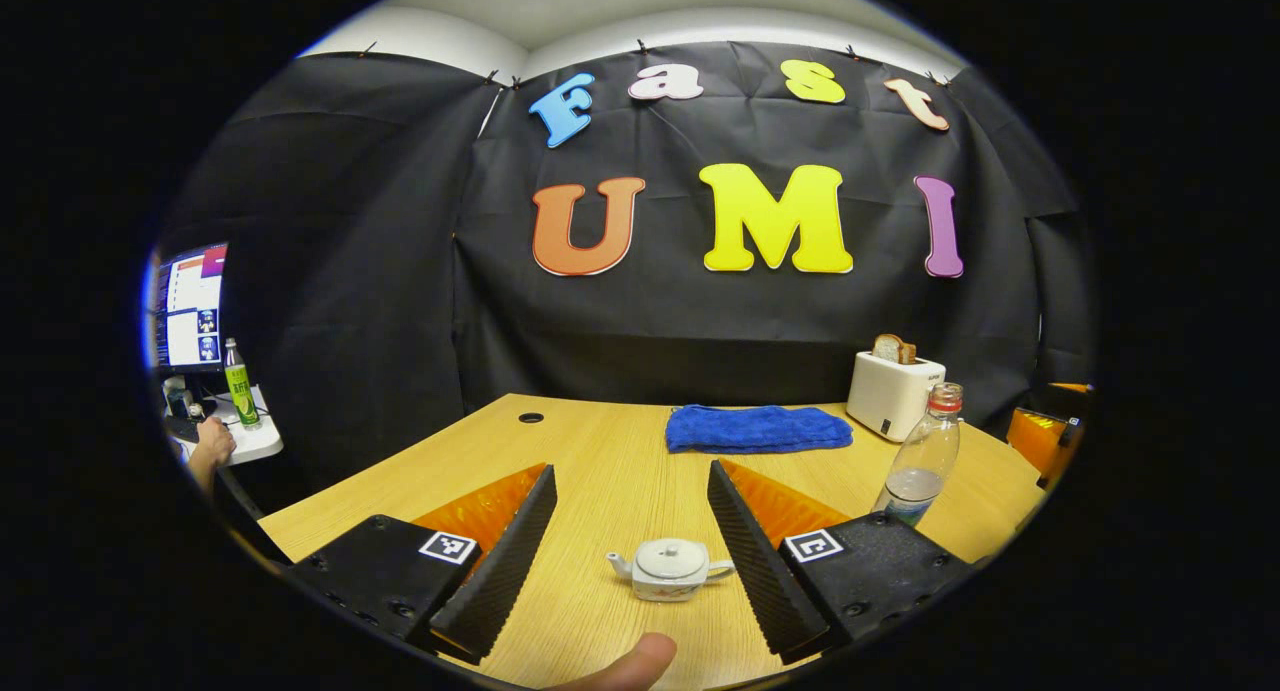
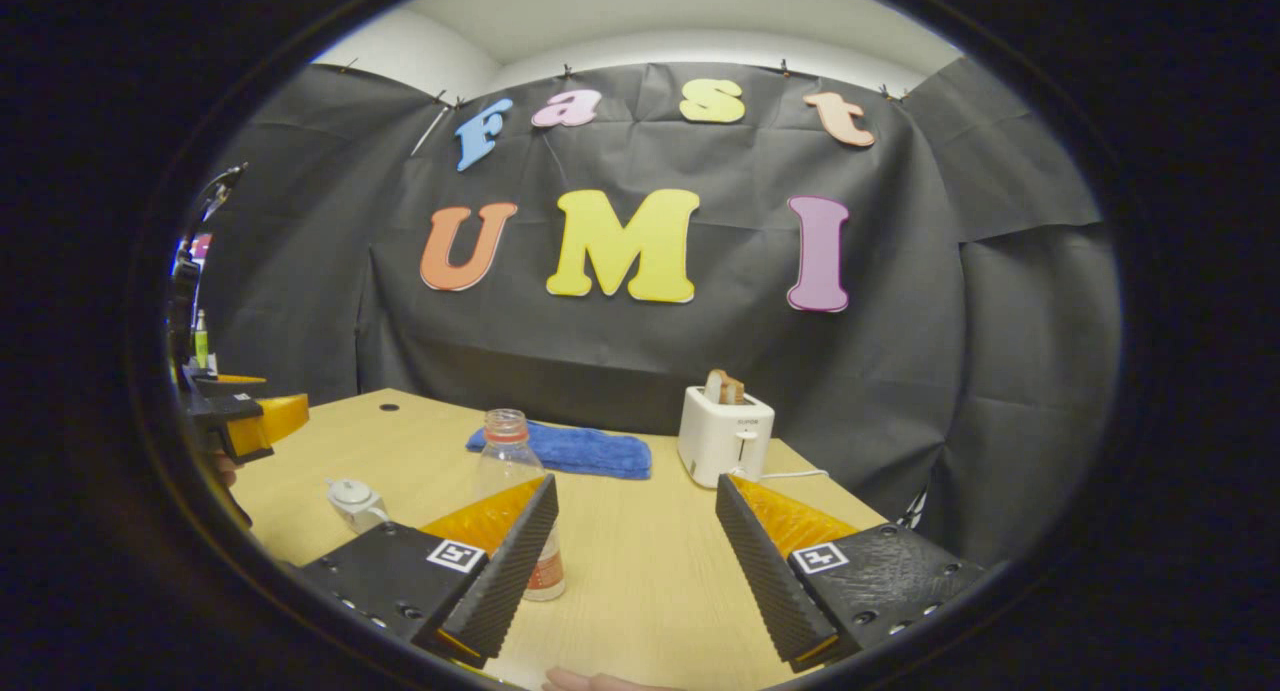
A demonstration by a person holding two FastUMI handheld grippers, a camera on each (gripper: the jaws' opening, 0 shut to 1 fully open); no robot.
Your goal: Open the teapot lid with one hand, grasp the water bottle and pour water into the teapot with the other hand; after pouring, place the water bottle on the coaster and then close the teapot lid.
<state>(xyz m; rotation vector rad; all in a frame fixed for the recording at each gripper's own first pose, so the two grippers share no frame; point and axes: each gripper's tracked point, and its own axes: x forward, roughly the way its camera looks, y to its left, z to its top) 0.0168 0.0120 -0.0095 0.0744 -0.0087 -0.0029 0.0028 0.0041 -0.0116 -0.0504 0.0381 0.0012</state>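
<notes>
- The left gripper (image 1: 632, 531) is wide open; the teapot (image 1: 668, 569), lid on, stands on the table (image 1: 600, 451) straight ahead between its fingers.
- The right gripper (image 2: 635, 561), also wide, has the upright water bottle (image 2: 507, 456) just left.

Wood table (image 1: 620, 461), black cloth wall (image 1: 380, 271).

The light wooden counter (image 1: 600, 461) has a small round cable hole (image 1: 531, 417) near its far left corner. A small white ceramic teapot (image 1: 668, 569) with its lid on stands toward the near edge. A clear plastic water bottle with a red cap (image 1: 922, 459) stands upright well to the teapot's right. A folded blue cloth towel (image 1: 757, 428) lies flat near the far edge, and a white boxy toaster (image 1: 893, 393) with a slice of bread in its slot stands just to the towel's right.
</notes>
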